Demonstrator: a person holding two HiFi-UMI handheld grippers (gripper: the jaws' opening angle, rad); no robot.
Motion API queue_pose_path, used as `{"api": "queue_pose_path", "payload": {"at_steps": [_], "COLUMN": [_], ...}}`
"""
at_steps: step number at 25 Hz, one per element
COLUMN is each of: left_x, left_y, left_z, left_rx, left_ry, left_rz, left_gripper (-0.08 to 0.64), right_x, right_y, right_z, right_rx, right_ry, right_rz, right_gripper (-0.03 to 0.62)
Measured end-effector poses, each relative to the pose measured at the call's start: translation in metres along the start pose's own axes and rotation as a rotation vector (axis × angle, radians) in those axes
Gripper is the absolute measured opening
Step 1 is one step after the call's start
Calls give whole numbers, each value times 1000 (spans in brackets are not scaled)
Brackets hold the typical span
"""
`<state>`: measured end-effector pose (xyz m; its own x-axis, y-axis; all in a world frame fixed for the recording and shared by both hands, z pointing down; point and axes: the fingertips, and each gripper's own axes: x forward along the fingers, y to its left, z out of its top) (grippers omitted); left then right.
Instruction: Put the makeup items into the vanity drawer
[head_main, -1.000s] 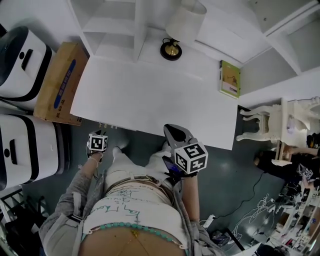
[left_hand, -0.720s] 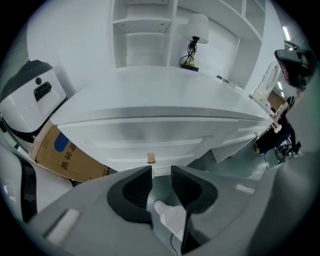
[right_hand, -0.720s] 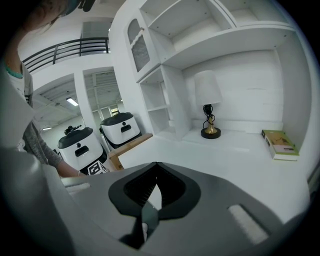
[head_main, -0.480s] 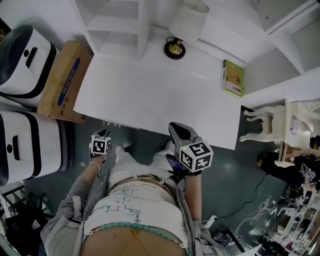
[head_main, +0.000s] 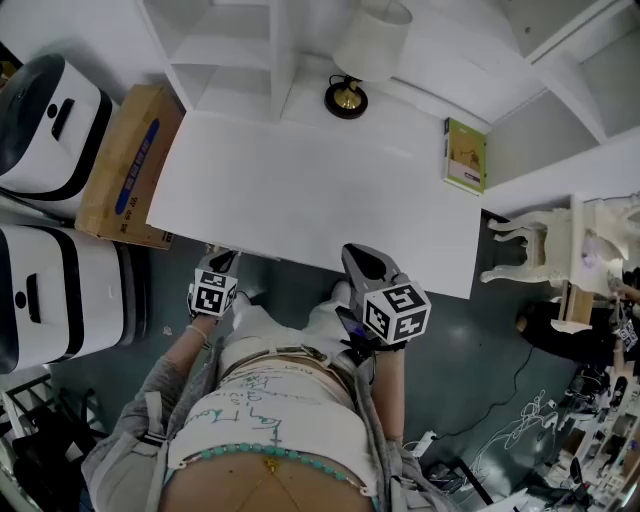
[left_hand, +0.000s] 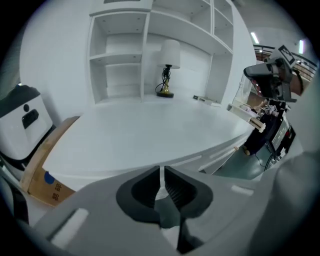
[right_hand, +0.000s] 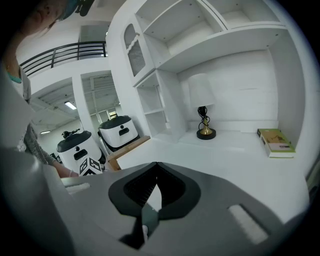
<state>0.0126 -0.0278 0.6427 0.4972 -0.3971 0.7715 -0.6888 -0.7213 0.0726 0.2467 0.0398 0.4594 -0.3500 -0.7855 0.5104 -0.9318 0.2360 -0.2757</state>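
Makeup: none showing on counter | left gripper hovering by front edge, seemingly for drawer, jaws closed, empty | right gripper hanging beside, jaws closed, empty

A white vanity stands on a dark floor under white shelves, a shaded lamp at its back.

You worked in staged bedroom set inside lab hall: white vanity, lamp, book ahead of your right gripper; floor cables, equipment clutter to its right, mezzanine railing to its left.
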Motion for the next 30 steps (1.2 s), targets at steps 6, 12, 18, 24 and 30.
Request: {"api": "queue_pose_path", "payload": {"at_steps": [6, 12, 18, 24, 30], "left_x": [-1, -5, -10, -14, -19], "left_y": [-23, -37, -51, -72, -88], "left_z": [38, 61, 80, 99, 114], "left_rx": [35, 37, 36, 85, 91], "left_ry": [-75, -117, -153, -175, -204], "left_rz": [-39, -74, -110, -144, -178], "left_gripper": [15, 3, 2, 2, 2], "right_x": [-7, -14, -19, -23, -27], "right_y": [-5, -11, -10, -9, -9], "right_z": [2, 3, 4, 3, 2], "right_rx": [1, -2, -18, -27, -41], "right_ry": [-7, -13, -19, -19, -13], "right_rz": [-15, -36, -47, -54, -61], "right_gripper": [29, 29, 29, 29, 29]}}
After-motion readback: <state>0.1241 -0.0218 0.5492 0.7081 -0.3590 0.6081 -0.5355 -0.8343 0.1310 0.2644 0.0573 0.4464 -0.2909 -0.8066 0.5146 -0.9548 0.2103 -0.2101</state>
